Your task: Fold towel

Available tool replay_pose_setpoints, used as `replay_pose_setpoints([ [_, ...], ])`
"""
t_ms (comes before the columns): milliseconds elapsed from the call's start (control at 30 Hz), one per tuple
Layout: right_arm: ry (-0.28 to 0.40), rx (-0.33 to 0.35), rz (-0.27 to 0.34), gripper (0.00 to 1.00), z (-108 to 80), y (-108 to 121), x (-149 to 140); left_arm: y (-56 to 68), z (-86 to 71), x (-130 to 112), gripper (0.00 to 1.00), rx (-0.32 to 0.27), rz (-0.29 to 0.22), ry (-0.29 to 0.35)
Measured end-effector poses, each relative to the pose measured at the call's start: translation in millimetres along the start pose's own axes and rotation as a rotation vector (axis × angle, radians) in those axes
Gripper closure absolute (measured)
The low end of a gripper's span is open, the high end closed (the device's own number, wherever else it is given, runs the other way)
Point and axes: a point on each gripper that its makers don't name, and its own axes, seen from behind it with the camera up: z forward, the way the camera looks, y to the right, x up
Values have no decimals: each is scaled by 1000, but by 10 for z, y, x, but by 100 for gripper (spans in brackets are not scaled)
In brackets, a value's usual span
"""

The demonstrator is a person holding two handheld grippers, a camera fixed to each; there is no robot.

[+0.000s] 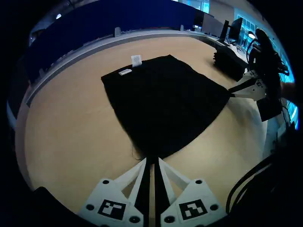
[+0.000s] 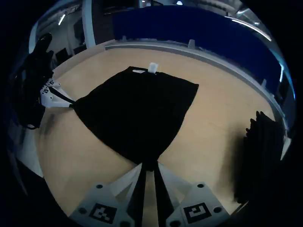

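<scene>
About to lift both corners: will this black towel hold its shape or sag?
Likely floppy: the black towel lies flat, drawn to points where the left gripper and right gripper pinch its corners. It should sag between them once lifted. Probably light: its edges look thin on the wooden table.

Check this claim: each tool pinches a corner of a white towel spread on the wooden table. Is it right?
No. The towel is black, as the left gripper view shows; the left tool and right tool each pinch a corner on the wooden table.
</scene>
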Motion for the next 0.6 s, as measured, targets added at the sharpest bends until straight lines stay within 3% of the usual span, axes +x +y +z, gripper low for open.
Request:
replay_pose_setpoints([
  [600, 43, 14, -32, 86, -482, -90, 407, -35, -520, 267, 93, 19, -59, 50],
])
